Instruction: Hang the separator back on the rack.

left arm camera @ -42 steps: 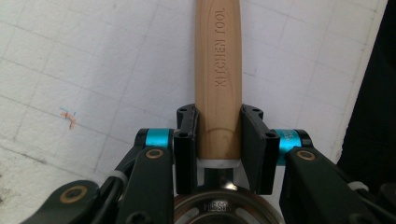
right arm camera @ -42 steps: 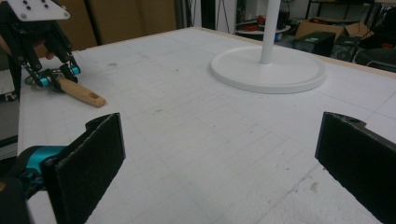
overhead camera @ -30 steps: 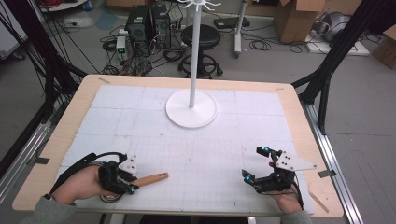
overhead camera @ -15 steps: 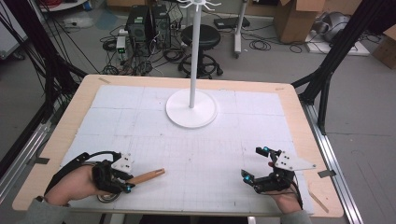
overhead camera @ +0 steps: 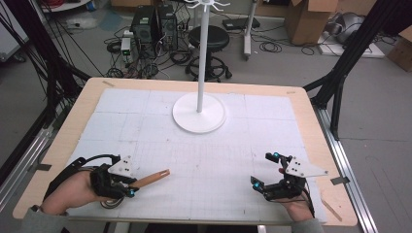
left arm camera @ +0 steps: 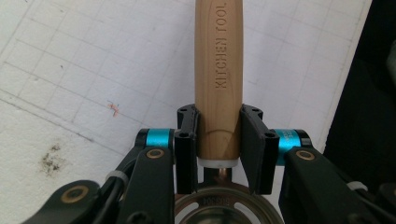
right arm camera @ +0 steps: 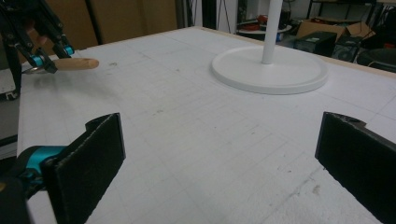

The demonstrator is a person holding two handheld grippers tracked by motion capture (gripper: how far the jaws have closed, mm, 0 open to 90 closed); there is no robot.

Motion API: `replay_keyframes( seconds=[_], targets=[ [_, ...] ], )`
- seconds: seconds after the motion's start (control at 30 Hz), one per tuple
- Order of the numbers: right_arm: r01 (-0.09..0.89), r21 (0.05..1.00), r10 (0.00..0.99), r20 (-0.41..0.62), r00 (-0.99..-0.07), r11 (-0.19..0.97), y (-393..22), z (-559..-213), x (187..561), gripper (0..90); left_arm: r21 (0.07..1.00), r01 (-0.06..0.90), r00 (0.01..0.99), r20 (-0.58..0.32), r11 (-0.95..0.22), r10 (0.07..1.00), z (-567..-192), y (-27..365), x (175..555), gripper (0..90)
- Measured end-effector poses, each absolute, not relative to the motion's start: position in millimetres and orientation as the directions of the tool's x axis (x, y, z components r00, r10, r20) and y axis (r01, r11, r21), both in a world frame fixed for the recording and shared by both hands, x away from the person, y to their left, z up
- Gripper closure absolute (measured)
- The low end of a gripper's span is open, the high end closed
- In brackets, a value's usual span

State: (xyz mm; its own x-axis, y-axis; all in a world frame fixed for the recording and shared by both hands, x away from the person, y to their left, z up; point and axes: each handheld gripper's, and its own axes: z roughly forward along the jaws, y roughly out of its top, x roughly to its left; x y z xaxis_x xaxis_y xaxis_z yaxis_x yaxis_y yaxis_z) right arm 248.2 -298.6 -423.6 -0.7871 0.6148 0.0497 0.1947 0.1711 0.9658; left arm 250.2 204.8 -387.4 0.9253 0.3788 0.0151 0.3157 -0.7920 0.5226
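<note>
A kitchen tool with a light wooden handle (overhead camera: pixel 151 177) lies low over the white mat at the front left, pointing right and slightly away. My left gripper (overhead camera: pixel 130 187) is shut on the handle's near end. In the left gripper view both black pads (left arm camera: pixel 187 140) press the handle (left arm camera: pixel 218 70), stamped "KITCHEN TOOL". A round metal part (left arm camera: pixel 224 207) shows below the jaws. My right gripper (overhead camera: pixel 262 169) rests at the front right, jaws wide apart with nothing between them (right arm camera: pixel 224 154). The right gripper view shows the left gripper (right arm camera: pixel 46 58) and the handle (right arm camera: pixel 77 64) far left.
A white stand with a round base (overhead camera: pixel 199 112) and a tall pole (overhead camera: pixel 202 53) rises at the table's far middle. A gridded white mat (overhead camera: pixel 204 145) covers the wooden table (overhead camera: pixel 311 126). Black frame struts flank both sides.
My left hand has shifted a little to the left with the tool, and the handle's tip now points slightly more away. The right gripper has stayed put.
</note>
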Motion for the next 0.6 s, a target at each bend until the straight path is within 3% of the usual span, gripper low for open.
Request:
replay_keyframes(
  seconds=[0.6],
  targets=[
    [0.202, 0.965, 0.618, 0.058, -0.784, 0.166, -299, -424, 248, 0.7, 0.628, 0.343, 0.899, -0.006, -0.698, 0.437, -372, 212, 251, 68.6]
  ],
)
